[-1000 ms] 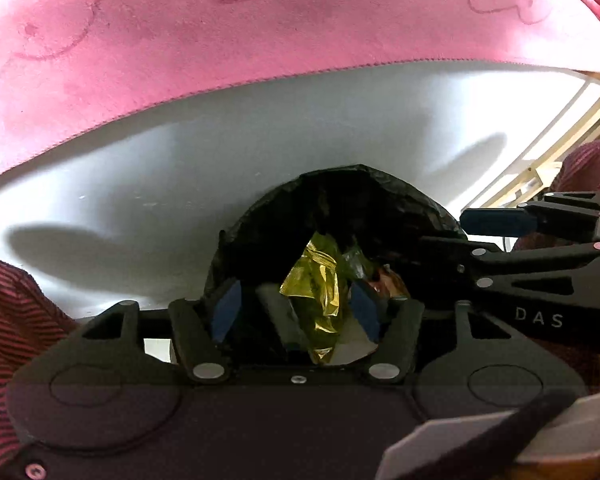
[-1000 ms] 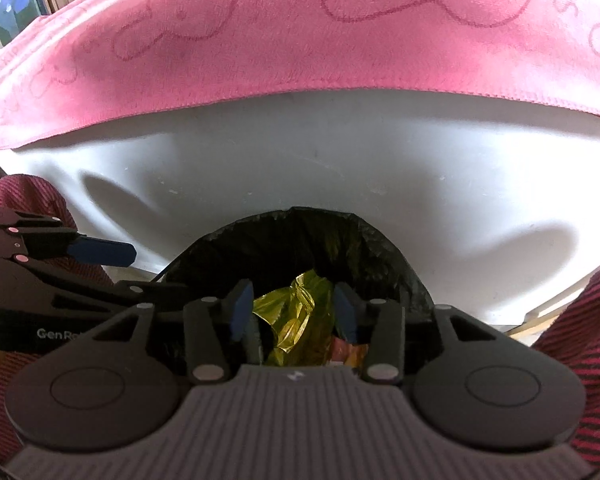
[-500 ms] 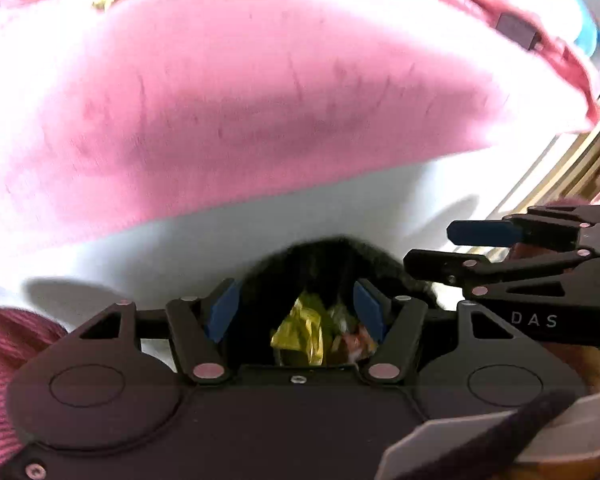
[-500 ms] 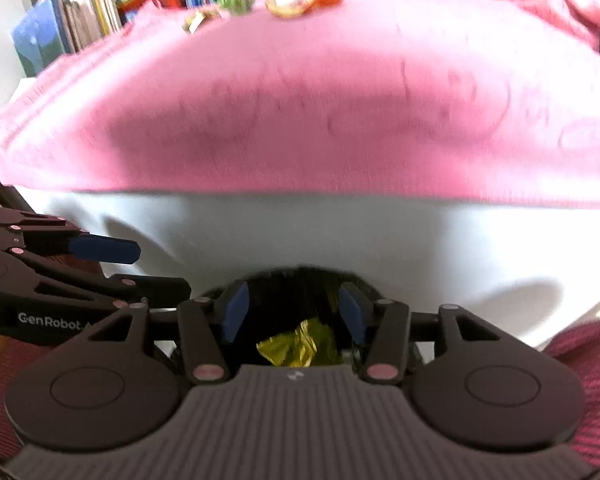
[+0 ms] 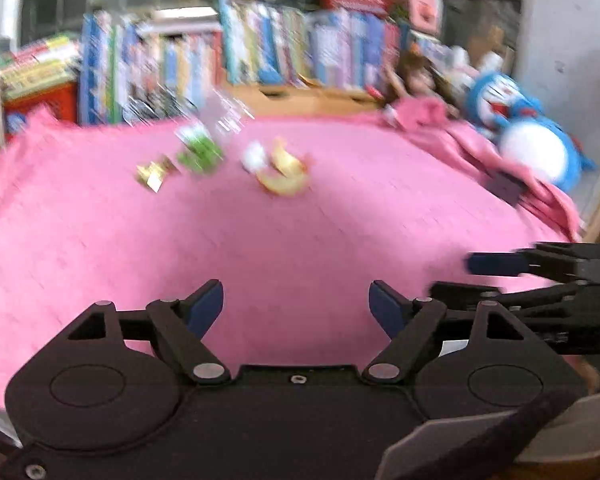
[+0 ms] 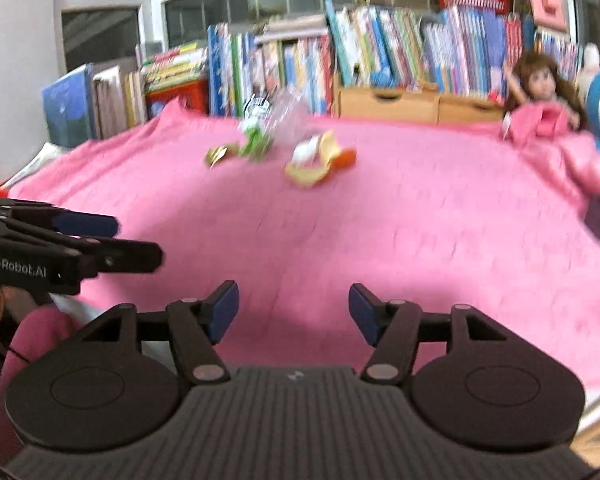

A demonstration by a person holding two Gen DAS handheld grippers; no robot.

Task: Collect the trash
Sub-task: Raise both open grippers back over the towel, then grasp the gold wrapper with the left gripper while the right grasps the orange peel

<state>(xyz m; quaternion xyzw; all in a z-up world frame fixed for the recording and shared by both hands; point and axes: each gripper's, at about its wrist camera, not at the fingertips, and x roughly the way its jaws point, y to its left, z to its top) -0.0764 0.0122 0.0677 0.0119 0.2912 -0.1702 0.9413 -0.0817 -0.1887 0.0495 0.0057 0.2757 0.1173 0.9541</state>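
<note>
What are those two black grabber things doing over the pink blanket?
A person holds a grabber in each hand to pick up trash. The left gripper and the right gripper hang over the near edge of the pink blanket, jaws opening, with nothing between them. Trash is waiting farther back: a yellow wrapper, a green wrapper, a small gold wrapper and some clear plastic. None of it is touched yet.

I lift both tools up from the black bag, which drops out of sight; the left tool (image 5: 296, 304) and right tool (image 6: 294, 310) are opening with nothing between them, and the pink blanket (image 6: 380, 232) with its scattered wrappers (image 6: 320, 162) comes into view
</note>
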